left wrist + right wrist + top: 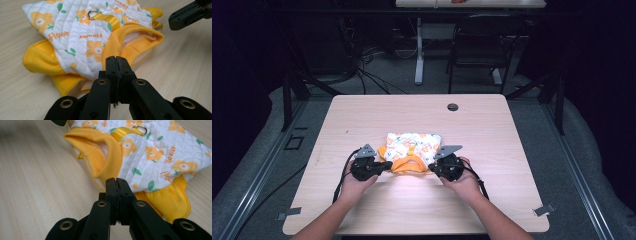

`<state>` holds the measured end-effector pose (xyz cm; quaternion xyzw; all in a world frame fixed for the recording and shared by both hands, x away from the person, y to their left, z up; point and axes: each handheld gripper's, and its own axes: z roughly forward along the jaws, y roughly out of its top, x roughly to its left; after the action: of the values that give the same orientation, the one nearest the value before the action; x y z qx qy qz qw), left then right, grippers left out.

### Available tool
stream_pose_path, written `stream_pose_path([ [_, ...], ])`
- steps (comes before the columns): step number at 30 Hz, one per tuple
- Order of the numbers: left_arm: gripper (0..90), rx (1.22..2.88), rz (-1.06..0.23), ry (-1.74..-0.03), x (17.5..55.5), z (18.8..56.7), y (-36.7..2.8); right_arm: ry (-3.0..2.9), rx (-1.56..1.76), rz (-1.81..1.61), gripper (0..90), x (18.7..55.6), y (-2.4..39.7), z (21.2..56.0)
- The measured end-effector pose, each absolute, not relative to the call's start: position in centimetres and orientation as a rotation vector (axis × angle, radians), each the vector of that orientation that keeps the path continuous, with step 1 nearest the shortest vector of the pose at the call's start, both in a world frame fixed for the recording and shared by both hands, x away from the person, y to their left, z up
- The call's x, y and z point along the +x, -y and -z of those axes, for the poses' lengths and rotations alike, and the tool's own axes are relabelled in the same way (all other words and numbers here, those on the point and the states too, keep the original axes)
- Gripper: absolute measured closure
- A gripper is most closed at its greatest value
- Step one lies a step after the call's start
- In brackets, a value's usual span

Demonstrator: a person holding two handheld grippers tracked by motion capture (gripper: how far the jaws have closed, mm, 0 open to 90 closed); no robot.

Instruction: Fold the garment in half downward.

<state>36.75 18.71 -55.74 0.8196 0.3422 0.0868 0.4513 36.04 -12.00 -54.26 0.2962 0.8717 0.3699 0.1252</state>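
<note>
Flanking the quilted yellow vest (413,151), left tongs (116,61) and right tongs (116,182) sit pressed together, empty.

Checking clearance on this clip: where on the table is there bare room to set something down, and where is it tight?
Bare wood lies between the garment and the far edge with its grommet hole, and along both side edges of the table. It is crowded at the garment's near corners, where the left gripper and right gripper sit.

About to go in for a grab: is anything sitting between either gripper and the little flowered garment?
Nothing visible does. The left gripper and right gripper, both with jaws shut, sit right at the orange collar end of the garment, with just bare table beside them.
</note>
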Motion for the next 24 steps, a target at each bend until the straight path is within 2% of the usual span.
stream_pose_path([
  [12, 83.4, 2.041, -0.224, -0.810, 33.4, 55.0, -20.3, -2.569, 0.830, -1.116, 84.1, 32.4, 12.6, 54.0],
  [24, 58.2, 2.005, -0.244, -0.862, 32.1, 56.1, -21.6, -2.530, 0.927, -1.212, 65.9, 30.9, 13.6, 55.2],
])
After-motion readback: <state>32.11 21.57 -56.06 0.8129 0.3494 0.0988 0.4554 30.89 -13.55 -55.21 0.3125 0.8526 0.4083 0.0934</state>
